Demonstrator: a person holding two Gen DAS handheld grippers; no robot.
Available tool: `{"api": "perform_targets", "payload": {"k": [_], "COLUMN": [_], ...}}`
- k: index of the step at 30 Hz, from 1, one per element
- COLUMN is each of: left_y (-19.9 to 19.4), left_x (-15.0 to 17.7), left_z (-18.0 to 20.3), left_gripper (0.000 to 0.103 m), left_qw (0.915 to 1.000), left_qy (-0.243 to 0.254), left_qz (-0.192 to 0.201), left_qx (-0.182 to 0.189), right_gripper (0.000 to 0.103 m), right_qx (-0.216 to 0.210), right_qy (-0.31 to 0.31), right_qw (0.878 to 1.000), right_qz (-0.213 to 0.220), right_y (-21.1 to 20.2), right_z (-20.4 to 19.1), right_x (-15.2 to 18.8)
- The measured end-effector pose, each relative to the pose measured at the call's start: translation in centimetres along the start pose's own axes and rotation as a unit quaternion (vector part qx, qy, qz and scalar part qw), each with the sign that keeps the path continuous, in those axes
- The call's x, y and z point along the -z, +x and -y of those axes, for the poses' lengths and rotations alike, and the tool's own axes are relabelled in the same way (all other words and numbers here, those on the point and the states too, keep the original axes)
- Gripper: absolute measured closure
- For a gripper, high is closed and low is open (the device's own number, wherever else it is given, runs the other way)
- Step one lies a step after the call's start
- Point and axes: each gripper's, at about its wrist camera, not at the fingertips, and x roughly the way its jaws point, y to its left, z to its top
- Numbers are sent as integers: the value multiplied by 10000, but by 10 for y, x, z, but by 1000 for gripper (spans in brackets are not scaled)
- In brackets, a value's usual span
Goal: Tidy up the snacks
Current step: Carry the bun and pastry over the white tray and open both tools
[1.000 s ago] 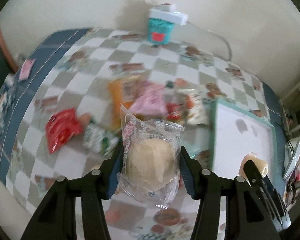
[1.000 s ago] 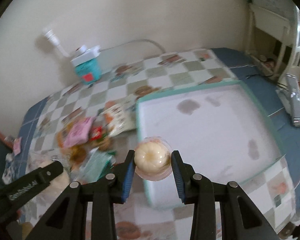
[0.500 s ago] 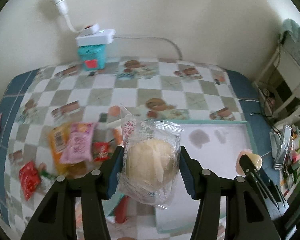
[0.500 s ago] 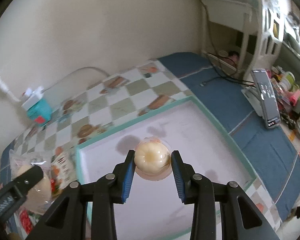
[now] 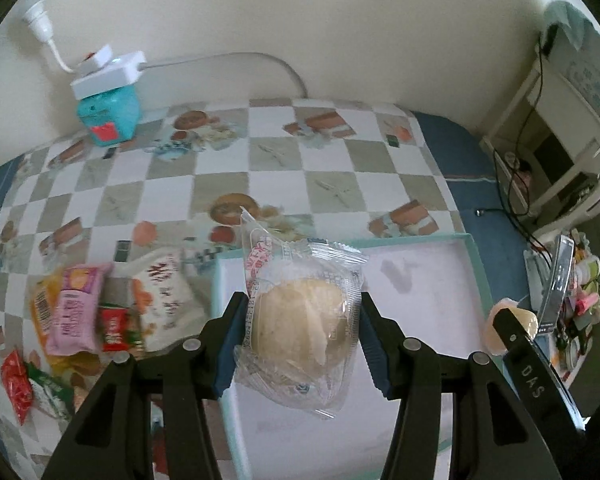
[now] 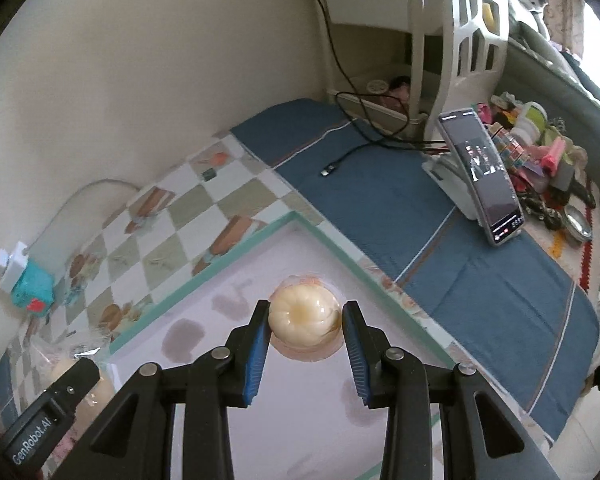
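My left gripper [image 5: 298,340] is shut on a clear-wrapped pale bun [image 5: 304,328], held above the left part of the shallow white tray with a teal rim [image 5: 474,256]. In the right wrist view my right gripper [image 6: 305,330] is shut on a small cream jelly cup [image 6: 304,314], hanging over the same tray [image 6: 236,260] near its far right corner. The right gripper and its cup [image 5: 512,326] show at the right edge of the left wrist view. A pile of snack packets [image 5: 100,312] lies on the checked cloth left of the tray.
A teal box with a white power strip [image 5: 108,96] stands at the back by the wall. A phone on a stand [image 6: 480,176], a black cable [image 6: 364,144] and small clutter lie on the blue cloth right of the tray. A white shelf stands behind.
Both grippers have swung to the right, from above the snack pile to above the tray, each still holding its snack. Their wrists have rolled.
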Motion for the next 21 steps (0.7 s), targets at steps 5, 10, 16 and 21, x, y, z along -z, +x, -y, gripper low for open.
{"api": "perform_targets", "payload": {"k": [5,10,16,21], "left_y": [11,20,19,3], "left_x": [3,11,15,16], "left_z": [17,21,13,-4], "left_gripper": [47,46,35,26], "left_qw": [9998,9996,9995,9999], "left_qy": [158,181,102,-103], "left_qz": [-79,-238,-282,-76], "left_qx": [-24,13,67,106], "right_gripper": [64,64,64,51], "right_qx": [76,136,133,145], "right_qy": [52,8,-146,-259], "right_qw": [9998,9990,9975,9971], "right_qz": [-163,-433,-679,-695], "right_y": [8,16,23,19], "right_z": [6,9,6,3], "right_x": [0,3,7,7]}}
